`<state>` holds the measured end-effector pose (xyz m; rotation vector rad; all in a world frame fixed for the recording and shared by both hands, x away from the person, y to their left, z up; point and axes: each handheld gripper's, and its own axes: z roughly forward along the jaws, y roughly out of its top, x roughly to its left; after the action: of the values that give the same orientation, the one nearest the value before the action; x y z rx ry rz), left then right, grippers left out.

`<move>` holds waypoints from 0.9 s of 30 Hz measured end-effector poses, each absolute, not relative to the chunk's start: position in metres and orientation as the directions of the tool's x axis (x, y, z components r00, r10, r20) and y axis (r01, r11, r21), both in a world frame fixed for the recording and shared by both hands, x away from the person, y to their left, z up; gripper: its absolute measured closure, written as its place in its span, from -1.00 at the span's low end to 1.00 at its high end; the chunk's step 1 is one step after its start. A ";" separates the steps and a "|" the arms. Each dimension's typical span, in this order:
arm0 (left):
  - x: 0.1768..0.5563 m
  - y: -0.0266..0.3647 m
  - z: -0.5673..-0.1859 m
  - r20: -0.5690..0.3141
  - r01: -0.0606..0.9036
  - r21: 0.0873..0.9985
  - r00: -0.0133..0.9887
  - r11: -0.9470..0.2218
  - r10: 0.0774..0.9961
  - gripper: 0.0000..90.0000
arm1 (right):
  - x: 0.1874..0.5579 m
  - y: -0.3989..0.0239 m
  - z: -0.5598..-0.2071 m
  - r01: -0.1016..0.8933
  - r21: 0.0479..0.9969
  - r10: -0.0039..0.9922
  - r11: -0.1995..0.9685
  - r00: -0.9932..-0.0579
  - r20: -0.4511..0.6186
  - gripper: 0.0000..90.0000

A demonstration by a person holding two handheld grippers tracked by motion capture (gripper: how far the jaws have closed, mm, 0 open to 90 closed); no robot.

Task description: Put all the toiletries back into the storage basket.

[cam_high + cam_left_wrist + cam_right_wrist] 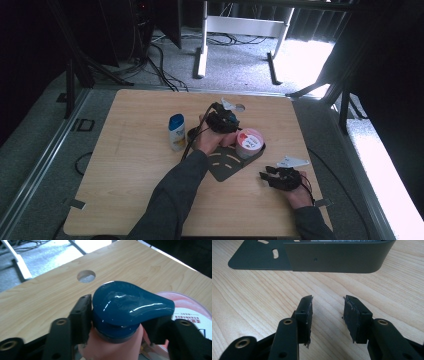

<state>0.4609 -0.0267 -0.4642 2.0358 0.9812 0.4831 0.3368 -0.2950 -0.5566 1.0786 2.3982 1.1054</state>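
Pink pump bottle (112, 345) between left gripper's (120, 322) jaws

Glossy teal plastic cap (130, 306) on a matt pink bottle (110, 347); pale wood-grain bench (249, 305), smooth; dark matt metal tray (337, 257); matt black tongs pads (305, 315), frayed at the edges
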 end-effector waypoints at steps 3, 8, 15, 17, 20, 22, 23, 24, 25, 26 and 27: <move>0.460 -0.027 -0.463 0.001 0.467 0.798 0.633 -0.382 0.774 -0.12 | 0.337 -0.295 -0.557 0.512 0.746 0.733 0.426 -0.679 0.048 0.30; 0.458 -0.025 -0.462 0.007 0.467 0.794 0.634 -0.390 0.774 -0.19 | 0.337 -0.295 -0.557 0.512 0.746 0.733 0.426 -0.679 0.048 0.30; 0.454 -0.021 -0.458 0.007 0.467 0.787 0.646 -0.403 0.763 -0.23 | 0.337 -0.295 -0.557 0.512 0.745 0.733 0.427 -0.678 0.046 0.30; 0.452 -0.020 -0.457 0.010 0.466 0.784 0.652 -0.411 0.758 -0.23 | 0.337 -0.295 -0.557 0.512 0.745 0.733 0.427 -0.679 0.046 0.30; 0.449 -0.019 -0.457 0.008 0.459 0.784 0.665 -0.418 0.747 -0.22 | 0.337 -0.295 -0.557 0.510 0.745 0.732 0.429 -0.680 0.044 0.29; 0.447 -0.018 -0.458 0.015 0.456 0.783 0.666 -0.423 0.746 -0.22 | 0.337 -0.295 -0.557 0.511 0.745 0.733 0.428 -0.679 0.045 0.29; 0.446 -0.017 -0.458 0.011 0.456 0.784 0.667 -0.420 0.745 -0.21 | 0.337 -0.295 -0.557 0.510 0.746 0.732 0.429 -0.680 0.043 0.29; 0.445 -0.015 -0.458 0.008 0.458 0.784 0.668 -0.419 0.745 -0.21 | 0.337 -0.295 -0.557 0.510 0.746 0.732 0.429 -0.680 0.043 0.29; 0.445 -0.014 -0.458 0.006 0.459 0.784 0.667 -0.418 0.745 -0.19 | 0.337 -0.295 -0.557 0.511 0.745 0.732 0.428 -0.680 0.045 0.29; 0.444 -0.013 -0.459 0.001 0.462 0.786 0.665 -0.412 0.747 -0.19 | 0.337 -0.295 -0.557 0.510 0.746 0.732 0.429 -0.680 0.045 0.29; 0.444 -0.011 -0.459 0.000 0.463 0.785 0.665 -0.411 0.747 -0.19 | 0.337 -0.295 -0.557 0.510 0.746 0.732 0.429 -0.680 0.044 0.29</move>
<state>0.4435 -0.0112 -0.4587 2.0780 0.9329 0.4521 0.3366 -0.2949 -0.5565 1.0738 2.3994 1.1031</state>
